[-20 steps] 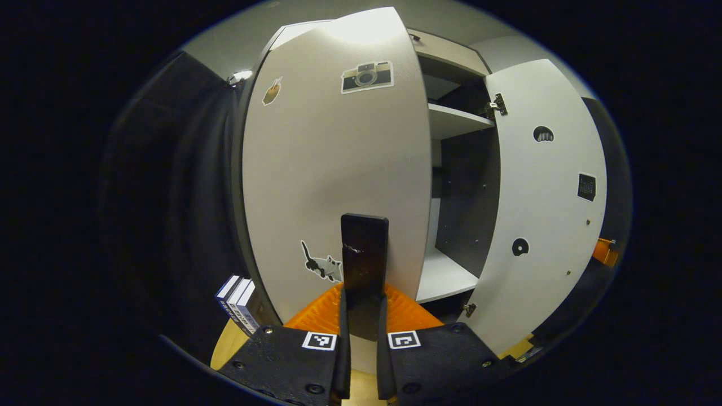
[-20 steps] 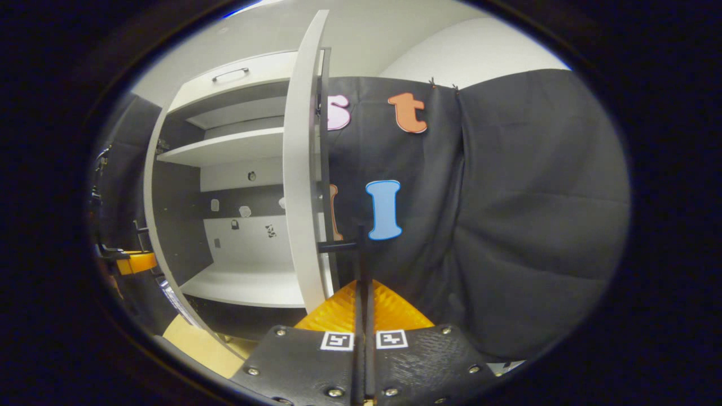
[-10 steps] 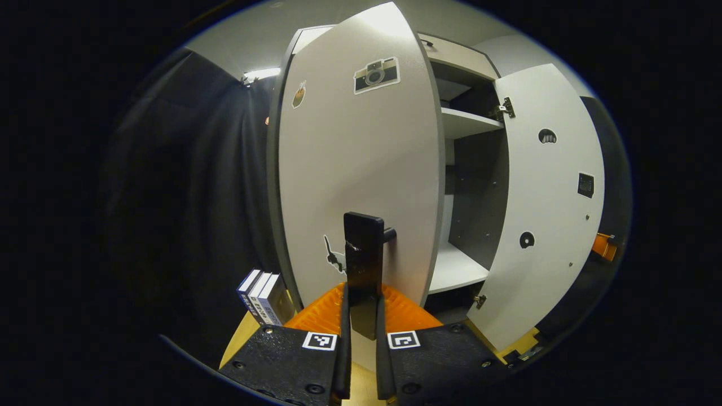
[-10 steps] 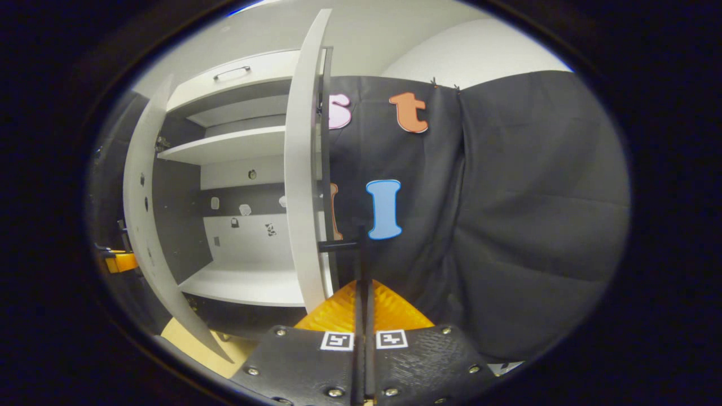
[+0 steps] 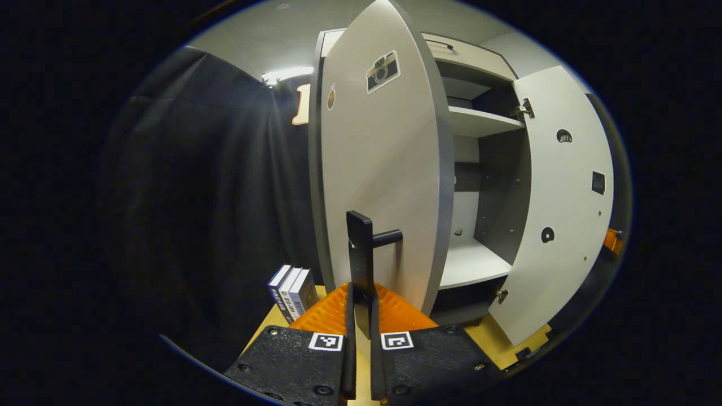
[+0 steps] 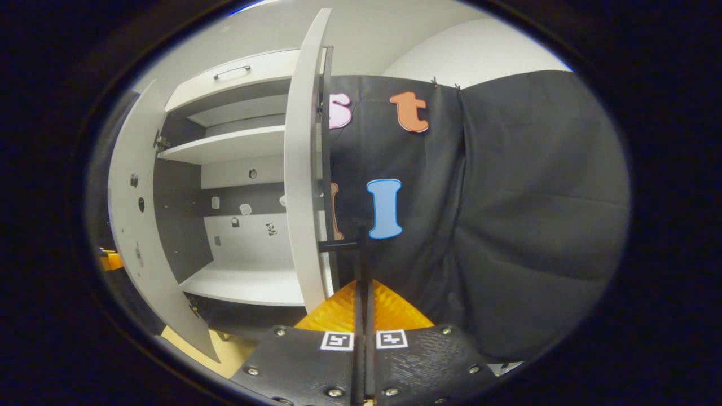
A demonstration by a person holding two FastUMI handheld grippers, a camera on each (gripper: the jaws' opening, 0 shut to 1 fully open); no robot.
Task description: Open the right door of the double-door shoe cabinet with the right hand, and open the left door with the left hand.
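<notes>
On the cabinet (image 5: 479, 121): two doors (image 5: 383, 169), open.

No legible text, brand or number appears in either view. Square black-and-white fiducial markers sit on the left gripper (image 5: 361, 299) and on the right gripper (image 6: 362, 307), one per finger base. The left door (image 5: 383, 169) carries a camera sticker (image 5: 382, 71) without readable lettering. The spines of the books (image 5: 292, 288) beside the cabinet bear print too small to read.
</notes>
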